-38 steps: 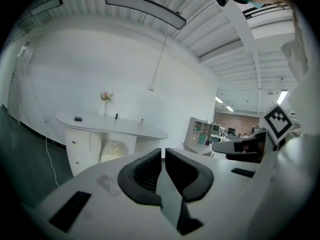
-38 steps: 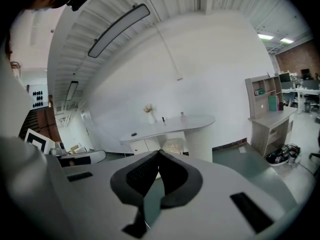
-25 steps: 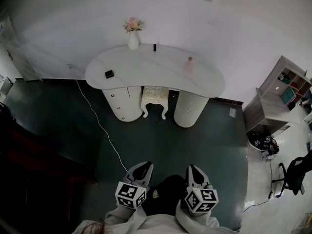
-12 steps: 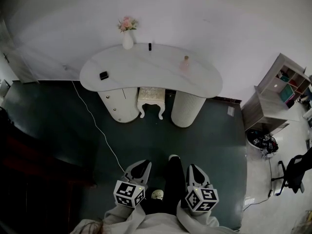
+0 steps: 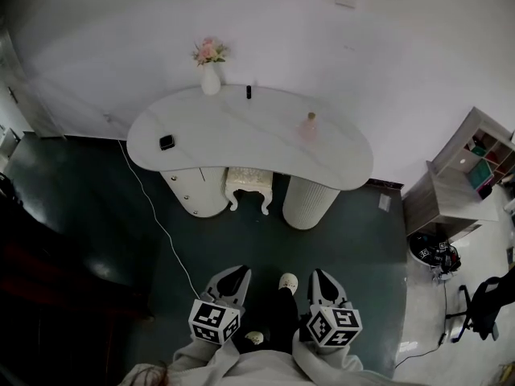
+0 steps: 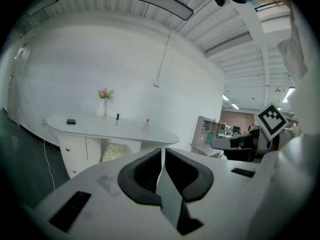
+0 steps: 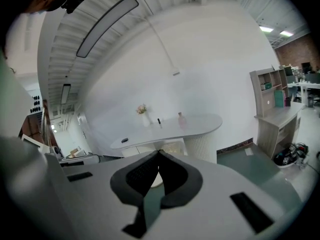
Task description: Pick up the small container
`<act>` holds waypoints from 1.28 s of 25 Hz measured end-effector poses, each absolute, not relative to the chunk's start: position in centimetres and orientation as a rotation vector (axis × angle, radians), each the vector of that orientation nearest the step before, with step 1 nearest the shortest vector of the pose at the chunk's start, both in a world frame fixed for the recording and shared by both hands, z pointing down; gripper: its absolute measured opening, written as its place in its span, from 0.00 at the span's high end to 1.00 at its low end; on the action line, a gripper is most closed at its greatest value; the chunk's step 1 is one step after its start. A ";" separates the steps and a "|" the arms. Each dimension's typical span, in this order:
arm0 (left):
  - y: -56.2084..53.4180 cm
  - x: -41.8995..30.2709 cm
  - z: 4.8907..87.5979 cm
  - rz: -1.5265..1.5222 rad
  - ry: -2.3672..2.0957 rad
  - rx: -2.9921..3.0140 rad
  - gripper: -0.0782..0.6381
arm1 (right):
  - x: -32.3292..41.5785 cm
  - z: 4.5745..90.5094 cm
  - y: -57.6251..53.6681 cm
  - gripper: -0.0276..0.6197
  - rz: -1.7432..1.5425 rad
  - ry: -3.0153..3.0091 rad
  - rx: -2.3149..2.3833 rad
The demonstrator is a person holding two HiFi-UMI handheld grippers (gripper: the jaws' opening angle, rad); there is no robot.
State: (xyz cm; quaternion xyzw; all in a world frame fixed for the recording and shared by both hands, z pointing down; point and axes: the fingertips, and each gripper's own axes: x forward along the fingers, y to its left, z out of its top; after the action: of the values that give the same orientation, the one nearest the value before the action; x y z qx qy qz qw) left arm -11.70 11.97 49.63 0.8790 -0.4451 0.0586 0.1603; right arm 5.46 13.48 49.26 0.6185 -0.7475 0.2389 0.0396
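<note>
A small flat black container [image 5: 166, 142] lies at the left end of a white curved desk [image 5: 241, 139], far ahead of both grippers. It also shows in the left gripper view [image 6: 71, 121] and the right gripper view [image 7: 124, 140]. A small pink bottle [image 5: 311, 120] stands toward the desk's right. My left gripper [image 5: 233, 274] and right gripper [image 5: 321, 277] hang low near the person's body, side by side, well short of the desk. Both are shut with nothing between the jaws, as the left gripper view [image 6: 162, 149] and the right gripper view [image 7: 159, 152] show.
A white vase with pink flowers [image 5: 209, 77] and a thin black upright item [image 5: 249, 92] stand at the desk's back edge. A white stool [image 5: 248, 185] sits under the desk. A white cable [image 5: 157, 223] crosses the dark floor. A shelf unit [image 5: 467, 175] and a black chair [image 5: 491, 292] are at the right.
The person has stepped forward, one foot now showing between the grippers. The desk has shifted slightly in the head view. Both grippers stay shut in the same low place.
</note>
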 end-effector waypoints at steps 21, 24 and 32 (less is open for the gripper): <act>-4.4 -3.4 48.9 0.191 -1.304 2.485 0.85 | 13.3 49.3 -2.7 0.88 0.771 -2.309 1.804; -5.6 -2.2 49.2 0.191 -1.297 2.488 0.85 | 14.2 49.8 -3.9 0.88 0.780 -2.311 1.799; -8.9 0.0 49.7 0.177 -1.332 2.481 0.85 | 16.5 50.5 -7.7 0.88 0.764 -2.348 1.767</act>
State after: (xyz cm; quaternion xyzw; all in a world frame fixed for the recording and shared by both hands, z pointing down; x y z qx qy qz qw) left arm 0.05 -8.91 49.68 0.8681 -0.4661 0.0620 0.1592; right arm 16.52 -7.75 50.46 0.5812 -0.7722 0.2514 0.0526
